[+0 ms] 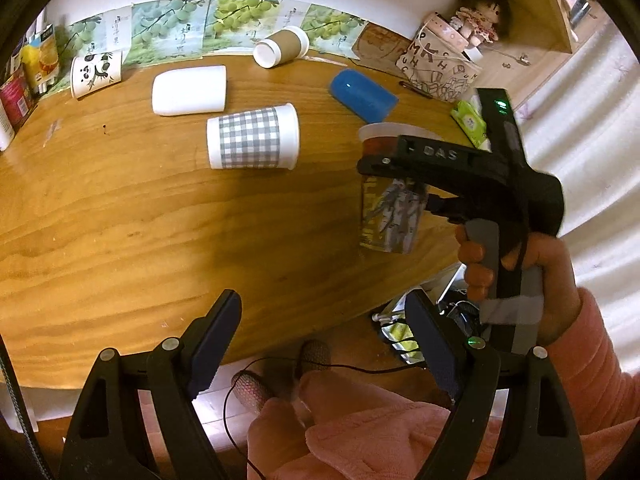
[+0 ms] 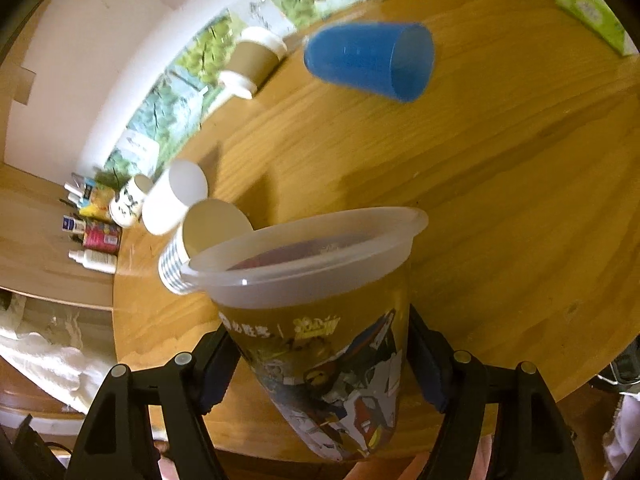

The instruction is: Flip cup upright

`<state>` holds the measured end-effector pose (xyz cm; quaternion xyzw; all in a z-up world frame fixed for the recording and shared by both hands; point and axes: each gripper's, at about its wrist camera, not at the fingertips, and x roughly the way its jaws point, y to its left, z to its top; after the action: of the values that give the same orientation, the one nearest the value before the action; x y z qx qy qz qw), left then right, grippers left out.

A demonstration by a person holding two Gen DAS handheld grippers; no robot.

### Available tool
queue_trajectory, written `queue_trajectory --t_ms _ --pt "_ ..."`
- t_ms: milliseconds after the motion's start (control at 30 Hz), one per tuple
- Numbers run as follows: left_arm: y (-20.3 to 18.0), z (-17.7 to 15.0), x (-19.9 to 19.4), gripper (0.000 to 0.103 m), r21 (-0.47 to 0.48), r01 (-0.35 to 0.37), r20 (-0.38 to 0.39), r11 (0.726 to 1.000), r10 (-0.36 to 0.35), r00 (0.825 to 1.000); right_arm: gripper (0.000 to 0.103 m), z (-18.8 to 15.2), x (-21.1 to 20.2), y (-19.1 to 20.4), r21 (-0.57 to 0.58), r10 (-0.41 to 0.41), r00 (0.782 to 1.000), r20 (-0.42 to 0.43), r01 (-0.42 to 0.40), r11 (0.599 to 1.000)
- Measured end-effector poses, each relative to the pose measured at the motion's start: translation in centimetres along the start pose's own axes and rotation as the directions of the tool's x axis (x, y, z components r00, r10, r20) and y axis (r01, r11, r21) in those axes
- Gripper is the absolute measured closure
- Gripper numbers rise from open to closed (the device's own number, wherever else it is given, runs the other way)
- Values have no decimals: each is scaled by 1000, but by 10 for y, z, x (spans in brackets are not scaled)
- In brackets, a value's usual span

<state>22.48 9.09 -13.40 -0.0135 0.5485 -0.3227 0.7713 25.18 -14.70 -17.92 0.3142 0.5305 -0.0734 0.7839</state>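
printed cup (image 2: 320, 320) clamped in right gripper (image 2: 320, 364) above table (image 2: 520, 200); left gripper (image 1: 320, 344) apart, empty

Home room: doll (image 1: 482, 16), wooden table (image 1: 140, 208) (cups scattered).

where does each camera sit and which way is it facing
Left wrist: on the left gripper, jaws open and empty, angled down across the wooden table; shows the person's pink sleeve and the right gripper.
Right wrist: on the right gripper, angled down at the printed cup clamped between its jaws; own fingers show.
Shared: printed cup, blue cup, checked cup, all but the printed one lying sideways.
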Motion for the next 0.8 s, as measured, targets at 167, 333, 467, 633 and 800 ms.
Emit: queue_trajectory --t_ms 167,333,467,633,800 --pt "12 8 -3 17 -24 -2 28 1000 3 1000 28 -6 -15 5 -30 -19 989 148 24 999" --pt "22 18 -5 17 -43 -20 46 999 22 999 28 -12 -21 8 -70 -18 959 281 40 997" --pt "26 24 -7 17 -50 -38 46 998 40 998 28 -21 -24 10 -117 -21 921 389 72 990" --pt "34 27 -12 17 -65 -61 64 996 65 996 28 -34 -20 12 -181 -10 870 493 114 977" --pt "43 27 -14 17 -93 -93 45 991 98 994 28 -45 -17 11 -225 14 825 564 137 965"
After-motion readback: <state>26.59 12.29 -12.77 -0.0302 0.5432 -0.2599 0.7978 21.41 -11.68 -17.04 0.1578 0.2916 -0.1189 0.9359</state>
